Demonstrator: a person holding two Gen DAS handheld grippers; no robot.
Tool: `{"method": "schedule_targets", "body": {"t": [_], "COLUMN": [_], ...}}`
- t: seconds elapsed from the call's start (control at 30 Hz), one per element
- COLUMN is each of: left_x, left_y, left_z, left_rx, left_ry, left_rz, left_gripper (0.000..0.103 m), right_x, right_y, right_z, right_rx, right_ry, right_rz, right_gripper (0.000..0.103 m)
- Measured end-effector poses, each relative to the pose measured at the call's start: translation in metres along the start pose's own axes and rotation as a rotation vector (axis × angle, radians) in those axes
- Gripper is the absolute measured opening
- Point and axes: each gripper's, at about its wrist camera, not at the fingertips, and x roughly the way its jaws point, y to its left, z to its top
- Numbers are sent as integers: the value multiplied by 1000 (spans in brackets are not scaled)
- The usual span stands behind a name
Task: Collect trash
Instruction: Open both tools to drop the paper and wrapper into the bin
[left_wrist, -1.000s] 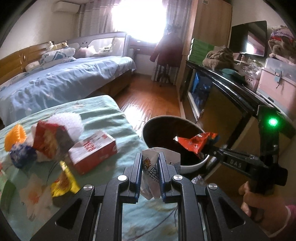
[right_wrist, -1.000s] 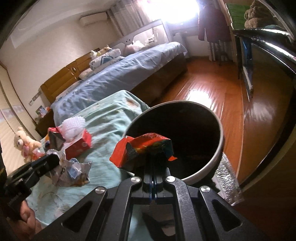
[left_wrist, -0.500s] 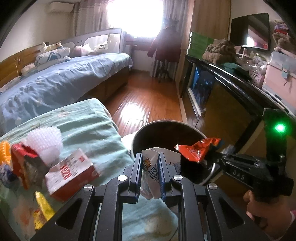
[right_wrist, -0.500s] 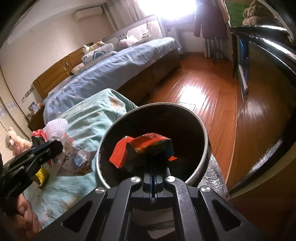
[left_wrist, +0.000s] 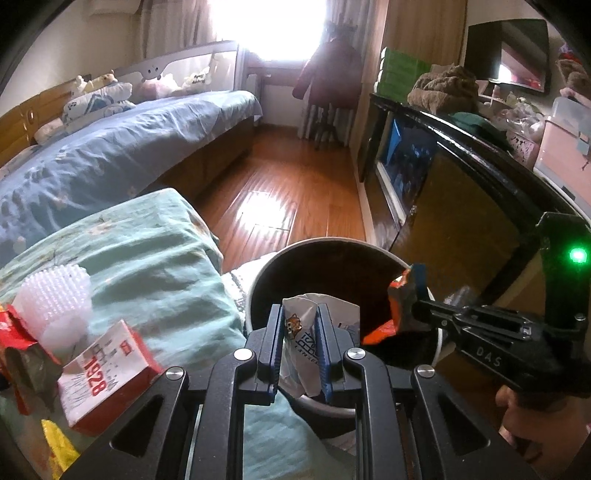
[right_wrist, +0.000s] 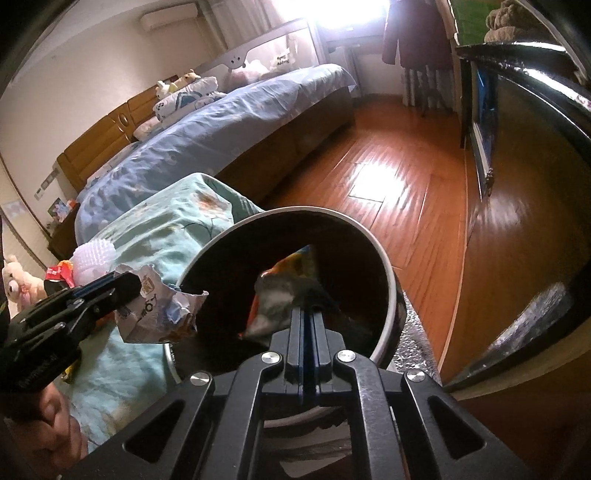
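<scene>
While both grippers hang over the bin (left_wrist: 258, 280), left gripper (left_wrist: 300, 332) pinching white wrapper (left_wrist: 303, 350) — right gripper (right_wrist: 306, 306) clamping red wrapper (right_wrist: 284, 280).

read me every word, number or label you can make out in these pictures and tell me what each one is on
"1928": red digits, sideways, on the red and white box on the green cloth.
"DAS": on the body of the right tongs.
"LAN...": partial letters under blue characters on the white wrapper in the left tongs.
Too blurred or crumpled to read: the red wrapper, the white wrapper's other print, the lettering on the left tongs' body.
</scene>
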Motion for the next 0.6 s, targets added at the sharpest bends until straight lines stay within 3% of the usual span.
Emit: {"method": "schedule_targets", "body": {"t": [0.1,0.27,0.3,0.43,0.5,0.6], "left_x": [8,9,7,-3,-12,-32], "left_y": [-1,-2,-2,-1,1,6], "left_z": [4,6,5,-5,-10,-22], "left_rx": [1,11,11,-2,-16,-35], "left_ry": [21,18,11,9,-1,-25], "left_rz": [-15,-6,-7,2,6,17], "left_gripper": [21,55,56,60,61,65], "right_x": [0,-4,-5,-10,-14,-21], "right_y": [-2,-5,-5,-5,-2,5], "right_z": [1,0,0,-3,-5,-8], "right_rx": [-4,11,17,33,39,52], "right_ry": [2,-1,-4,-22,-33,-59], "right_rz": [-6,-10,-12,2,10,34], "right_gripper": [5,9,13,49,50,65]}}
